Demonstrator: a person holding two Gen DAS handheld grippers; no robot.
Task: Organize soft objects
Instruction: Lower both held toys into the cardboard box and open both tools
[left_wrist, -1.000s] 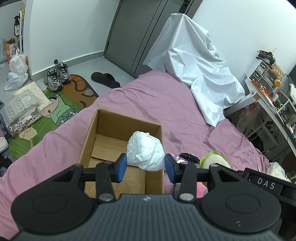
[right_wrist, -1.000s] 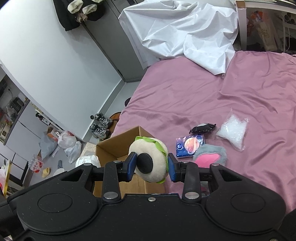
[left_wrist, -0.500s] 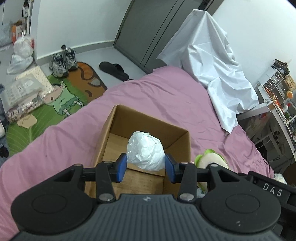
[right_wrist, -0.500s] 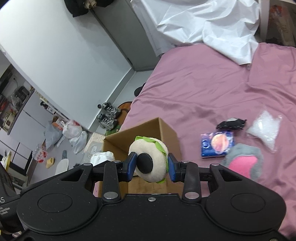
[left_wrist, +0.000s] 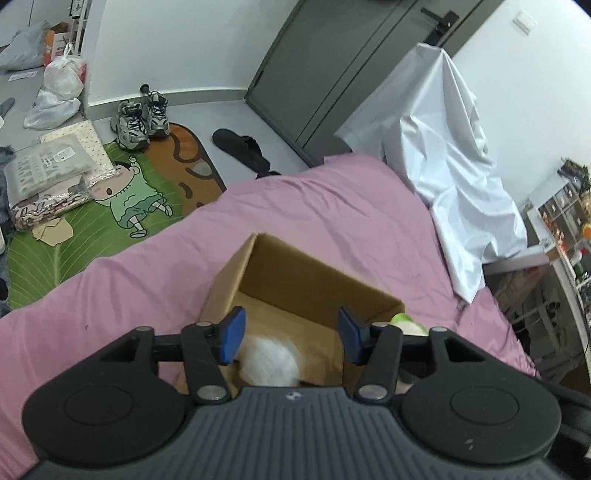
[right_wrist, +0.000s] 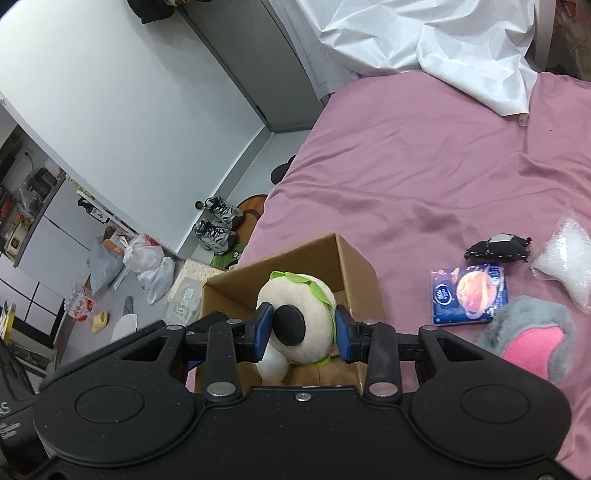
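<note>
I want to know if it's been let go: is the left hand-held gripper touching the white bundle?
Apart. The left wrist view shows the left hand-held gripper open, with the white bundle lying in the cardboard box below its blue pads.

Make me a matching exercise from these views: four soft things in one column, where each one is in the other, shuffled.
Things:
1. white bundle
2. cream and green plush
3. grey and pink plush
4. white sheet

Places:
A. draped at the far end of the bed
B. lying on the pink bedcover, right of the box
C. inside the cardboard box, below the open left gripper
D. clamped in the right gripper

Pairs: 1-C, 2-D, 3-B, 4-A
</note>
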